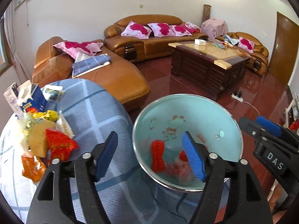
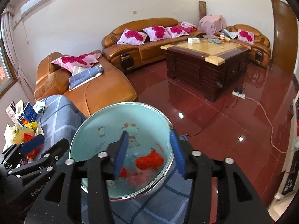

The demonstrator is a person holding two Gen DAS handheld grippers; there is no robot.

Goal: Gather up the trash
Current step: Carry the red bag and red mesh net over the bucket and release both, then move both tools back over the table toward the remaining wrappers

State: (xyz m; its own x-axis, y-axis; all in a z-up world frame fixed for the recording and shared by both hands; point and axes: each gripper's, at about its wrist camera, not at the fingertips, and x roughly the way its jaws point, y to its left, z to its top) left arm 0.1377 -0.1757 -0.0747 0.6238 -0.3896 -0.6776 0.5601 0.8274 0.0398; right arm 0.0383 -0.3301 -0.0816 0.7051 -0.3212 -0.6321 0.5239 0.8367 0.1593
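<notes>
At the bottom of both frames, we see the left gripper [image 1: 149, 156] and the right gripper [image 2: 150, 154] with jaws spread and nothing clasped, poised over a pale blue basin [image 1: 211, 110] that holds red wrappers [image 1: 158, 156]. Left of the basin, more trash [image 1: 44, 134] lies heaped on the blue checked cloth [image 1: 93, 108]. Beyond, toward the top of the frames, we see a brown leather sofa [image 1: 149, 43] with pink cushions and a dark coffee table [image 1: 209, 59] on red floor tiles.
</notes>
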